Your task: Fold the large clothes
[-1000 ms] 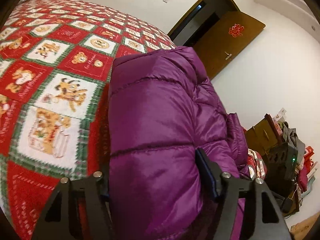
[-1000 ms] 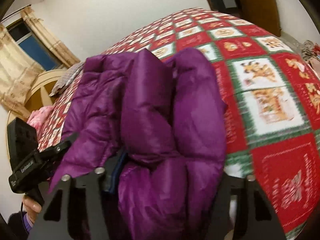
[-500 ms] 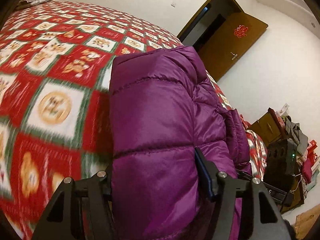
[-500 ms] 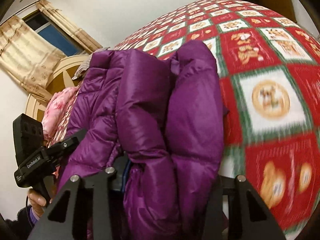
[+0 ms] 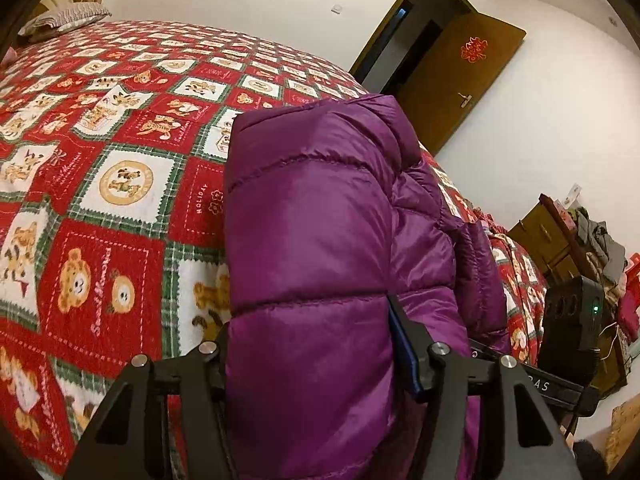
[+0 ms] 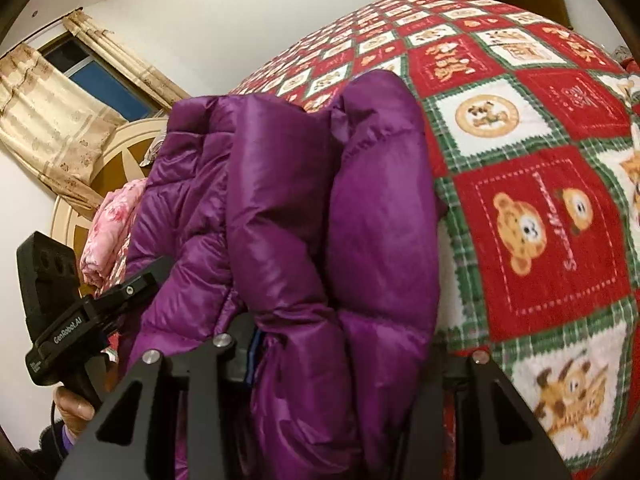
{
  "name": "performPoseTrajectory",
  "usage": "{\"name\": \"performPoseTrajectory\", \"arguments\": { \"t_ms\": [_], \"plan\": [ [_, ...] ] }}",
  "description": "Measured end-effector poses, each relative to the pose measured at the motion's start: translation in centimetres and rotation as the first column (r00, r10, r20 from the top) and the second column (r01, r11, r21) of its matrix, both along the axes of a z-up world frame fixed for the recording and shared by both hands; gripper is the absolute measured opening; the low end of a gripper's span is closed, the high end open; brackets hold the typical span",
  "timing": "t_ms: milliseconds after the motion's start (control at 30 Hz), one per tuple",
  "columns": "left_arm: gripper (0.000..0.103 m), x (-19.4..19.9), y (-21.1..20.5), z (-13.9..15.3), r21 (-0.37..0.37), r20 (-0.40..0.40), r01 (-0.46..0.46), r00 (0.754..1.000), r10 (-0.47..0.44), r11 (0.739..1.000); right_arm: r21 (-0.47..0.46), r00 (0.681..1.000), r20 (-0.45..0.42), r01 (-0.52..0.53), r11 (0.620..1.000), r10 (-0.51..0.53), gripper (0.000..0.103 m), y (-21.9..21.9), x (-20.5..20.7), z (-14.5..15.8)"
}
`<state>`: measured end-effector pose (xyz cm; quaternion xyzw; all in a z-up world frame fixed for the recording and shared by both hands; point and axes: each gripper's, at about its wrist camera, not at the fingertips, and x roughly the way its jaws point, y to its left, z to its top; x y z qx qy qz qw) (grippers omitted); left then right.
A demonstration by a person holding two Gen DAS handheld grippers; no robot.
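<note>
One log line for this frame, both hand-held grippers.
left hand-held gripper: shut on purple jacket | right hand-held gripper: shut on purple jacket | over bed quilt

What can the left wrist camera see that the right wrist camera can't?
Only the left wrist view shows the open brown door with its red ornament, the wooden cabinet heaped with clothes, and a grey pillow.

Only the right wrist view shows the window with beige curtains, the round headboard and pink floral bedding.

Both show the purple puffer jacket bunched between the fingers of the left gripper and of the right gripper, over the red teddy-bear bedspread.
</note>
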<state>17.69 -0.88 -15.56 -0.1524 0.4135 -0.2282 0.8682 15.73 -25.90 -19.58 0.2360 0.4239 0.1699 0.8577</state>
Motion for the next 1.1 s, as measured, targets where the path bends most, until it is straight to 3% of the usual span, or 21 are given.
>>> {"name": "performPoseTrajectory", "arguments": {
  "t_ms": [267,567,1100],
  "plan": [
    [0.052,-2.1,-0.3,2.6,0.004,0.042,0.016,0.999,-0.017,1.0,0.035,0.999,0.029,-0.016,0.999,0.015,0.03,0.0,-1.6,1.1],
    [0.052,-4.8,-2.8,7.3,0.032,0.153,0.082,0.985,-0.086,0.996,0.025,0.99,0.14,0.024,0.999,-0.027,0.03,-1.6,-4.7,5.1],
    [0.052,-3.8,-12.7,8.3,0.023,0.18,0.288,0.941,-0.288,0.957,-0.026,0.951,0.21,0.239,0.971,-0.229,0.03,-9.5,-9.5,7.6]
  ]
}}
